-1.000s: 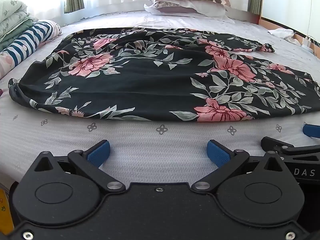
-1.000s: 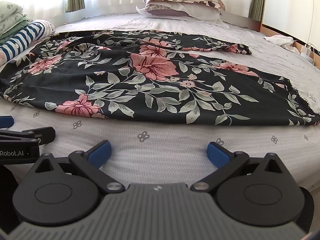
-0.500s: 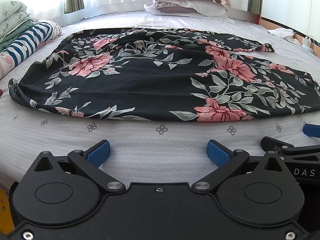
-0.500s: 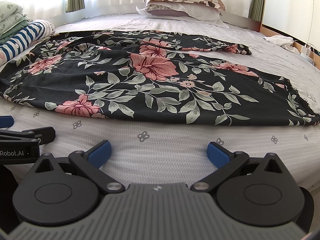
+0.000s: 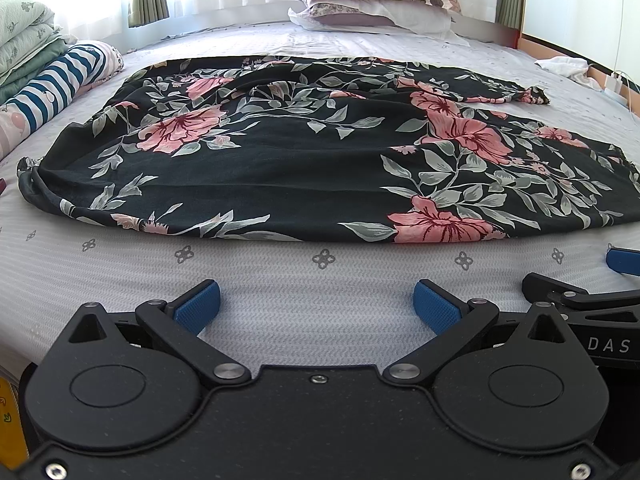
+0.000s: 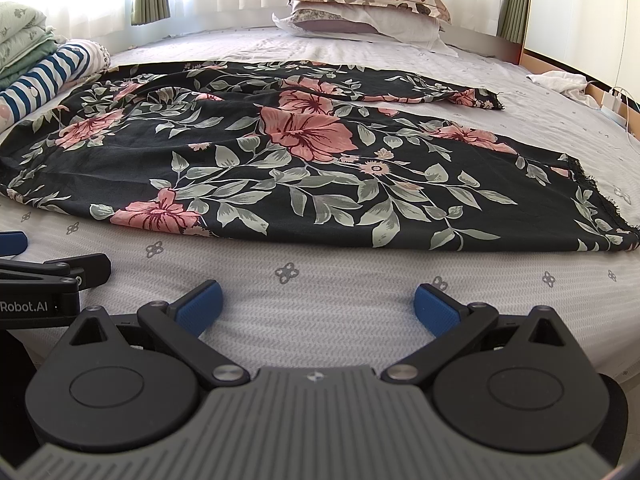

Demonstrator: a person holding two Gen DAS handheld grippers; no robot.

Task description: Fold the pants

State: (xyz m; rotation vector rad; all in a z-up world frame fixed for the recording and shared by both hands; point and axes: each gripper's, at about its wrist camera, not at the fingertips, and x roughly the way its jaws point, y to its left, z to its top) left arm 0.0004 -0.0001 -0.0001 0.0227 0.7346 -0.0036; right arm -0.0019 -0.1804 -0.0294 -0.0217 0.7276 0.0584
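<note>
With both grippers, left [image 5: 317,303] and right [image 6: 318,303], spread wide and empty at frame bottom, the pants [image 5: 312,148] lie mid-frame (one layer, rumpled), so pinch the near hem first.

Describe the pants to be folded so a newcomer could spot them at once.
Start at the bed with its pale patterned sheet. The pants lie spread across its middle, ahead of both open claws. Only they are black with pink flowers and grey-green leaves; the bedding stacked left is striped or green.
</note>
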